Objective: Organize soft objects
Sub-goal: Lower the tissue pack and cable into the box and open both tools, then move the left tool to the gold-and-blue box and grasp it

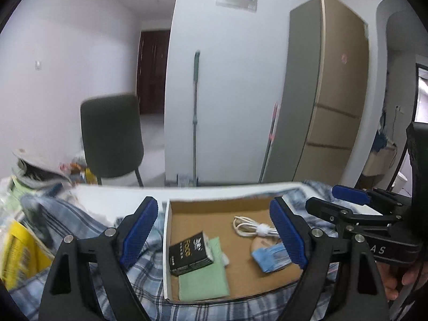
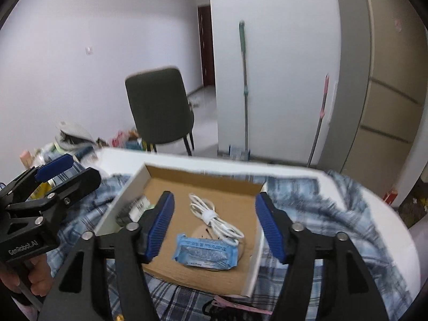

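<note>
A shallow cardboard box (image 1: 166, 248) with white walls lies on a blue plaid cloth (image 1: 80, 222). Inside it are a black carton (image 1: 190, 251) resting on a folded green cloth (image 1: 203, 275), a tied white cable (image 1: 254, 227) and a blue tissue pack (image 1: 270, 258). My left gripper (image 1: 214, 230) hovers open above the box, nothing between its blue pads. My right gripper (image 2: 215, 227) is also open, above the blue tissue pack (image 2: 206, 251) and the cable (image 2: 214, 219), gripping nothing. Each gripper shows in the other's view: the right one (image 1: 329, 200), the left one (image 2: 72, 172).
The plaid cloth (image 2: 307, 206) covers a white table (image 2: 374, 208). Behind it stand a dark chair (image 2: 160, 107), a mop (image 2: 244, 80) against the wall and a tall beige cabinet (image 1: 329, 93). Clutter and a yellow bag (image 1: 18, 251) lie at the left. A pink object (image 2: 240, 306) lies near the front edge.
</note>
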A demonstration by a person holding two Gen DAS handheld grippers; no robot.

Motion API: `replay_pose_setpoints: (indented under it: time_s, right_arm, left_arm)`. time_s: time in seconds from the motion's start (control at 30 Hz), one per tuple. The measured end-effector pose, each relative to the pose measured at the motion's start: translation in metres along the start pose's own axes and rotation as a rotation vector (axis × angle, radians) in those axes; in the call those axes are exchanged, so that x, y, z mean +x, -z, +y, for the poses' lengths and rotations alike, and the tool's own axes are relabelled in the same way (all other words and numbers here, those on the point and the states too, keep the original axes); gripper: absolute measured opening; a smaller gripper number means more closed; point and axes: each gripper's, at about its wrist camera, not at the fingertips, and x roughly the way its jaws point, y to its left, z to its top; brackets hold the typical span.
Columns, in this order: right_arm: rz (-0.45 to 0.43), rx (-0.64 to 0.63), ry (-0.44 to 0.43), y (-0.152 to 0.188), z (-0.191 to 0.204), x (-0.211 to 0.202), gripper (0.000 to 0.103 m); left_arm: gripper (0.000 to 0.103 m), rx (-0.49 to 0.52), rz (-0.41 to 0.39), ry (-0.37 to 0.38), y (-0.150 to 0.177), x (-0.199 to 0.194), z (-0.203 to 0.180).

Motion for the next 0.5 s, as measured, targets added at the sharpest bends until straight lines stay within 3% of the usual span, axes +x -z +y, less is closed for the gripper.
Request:
replay_pose_setpoints:
  time_s: [0.3, 0.5]
  right_arm:
    - [-0.196, -0.008, 0.019, -0.002, 0.004, -0.098, 0.085]
    - [-0.269, -0.045, 0.052, 0.022, 0.011, -0.134, 0.093]
  left_arm:
    - [0.087, 0.018, -0.159, 0.037, -0.011, -0.096, -0.026]
    - [0.089, 0.052, -0.182, 0.055, 0.007, -0.132, -0.039]
